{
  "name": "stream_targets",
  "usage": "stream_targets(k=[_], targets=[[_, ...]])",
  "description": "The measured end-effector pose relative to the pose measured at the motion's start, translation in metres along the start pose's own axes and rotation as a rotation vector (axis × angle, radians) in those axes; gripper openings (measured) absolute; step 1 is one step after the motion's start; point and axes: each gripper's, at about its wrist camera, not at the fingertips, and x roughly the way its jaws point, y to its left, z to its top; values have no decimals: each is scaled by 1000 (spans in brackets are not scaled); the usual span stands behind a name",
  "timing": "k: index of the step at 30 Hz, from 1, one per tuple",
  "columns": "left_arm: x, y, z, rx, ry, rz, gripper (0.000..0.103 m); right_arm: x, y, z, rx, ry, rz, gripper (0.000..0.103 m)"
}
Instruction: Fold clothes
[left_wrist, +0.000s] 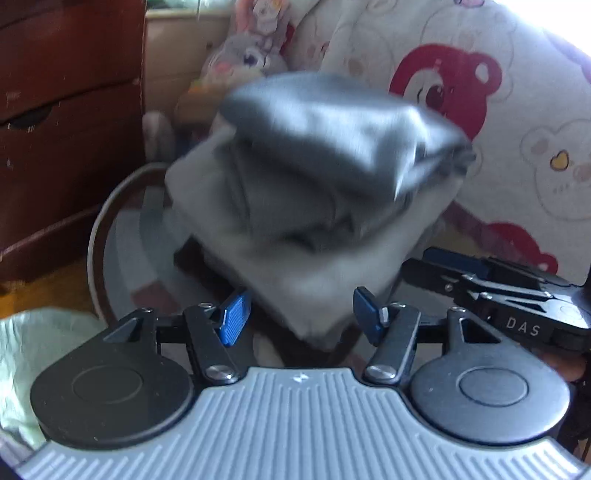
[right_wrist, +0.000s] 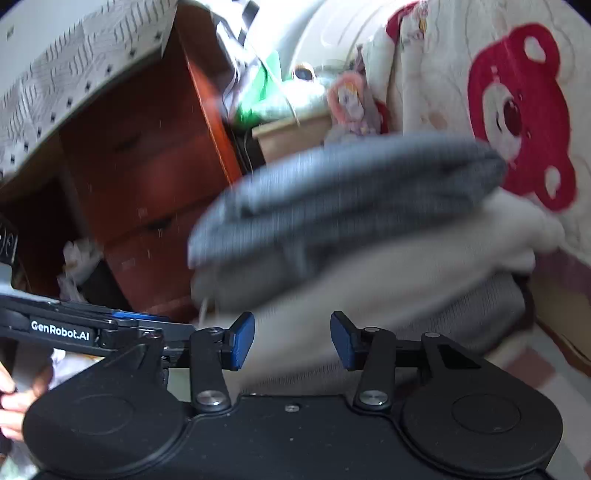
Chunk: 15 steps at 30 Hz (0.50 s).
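I am looking at a stack of folded clothes that is sitting right in front of both my grippers. On top is lying a dark grey garment (left_wrist: 332, 136), folded into a thick bundle; under it a pale grey garment (left_wrist: 280, 240) is spreading wider. In the left wrist view the dark bundle's long axis is running from upper left down to right, its rounded fold facing me. In the right wrist view the dark grey garment (right_wrist: 332, 188) is stretching almost level across the picture, rising slightly to the right. Both views are blurred, so I cannot tell which kind of garment each one is.

My left gripper (left_wrist: 301, 317) is standing with its blue pads apart, a corner of the pale garment hanging between them without the pads pressing on it. My right gripper (right_wrist: 291, 339) is likewise standing spread, pale cloth lying between and beyond the pads, unpinched.

The stack is resting beside a bear-print blanket (left_wrist: 517, 122). A reddish wooden drawer chest (right_wrist: 147, 177) is standing to the left, its drawers closed.
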Motion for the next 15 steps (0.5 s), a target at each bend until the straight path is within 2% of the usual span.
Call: stream_targets(k=[2, 4, 5, 7, 10, 11, 13, 15], targets=[[-2, -3, -19, -24, 50, 17, 61, -22, 0, -18, 19, -14, -52, 58], [-7, -15, -30, -50, 73, 44, 65, -48, 0, -30, 51, -32, -96, 65], [-11, -23, -33, -59, 77, 54, 67, -63, 1, -34, 58, -42, -126, 69], [-20, -42, -38, -47, 63, 53, 68, -92, 5, -39, 38, -53, -174, 69], [-34, -78, -47, 20, 26, 62, 80, -133, 12, -45, -10, -71, -235, 77], [-36, -88, -51, 39, 25, 77, 86, -145, 11, -48, -13, -77, -255, 82], [-40, -111, -61, 78, 36, 104, 89, -169, 8, -53, 0, -96, -282, 84], [-43, -127, -71, 102, 44, 94, 90, -187, 2, -61, 38, -109, -287, 84]])
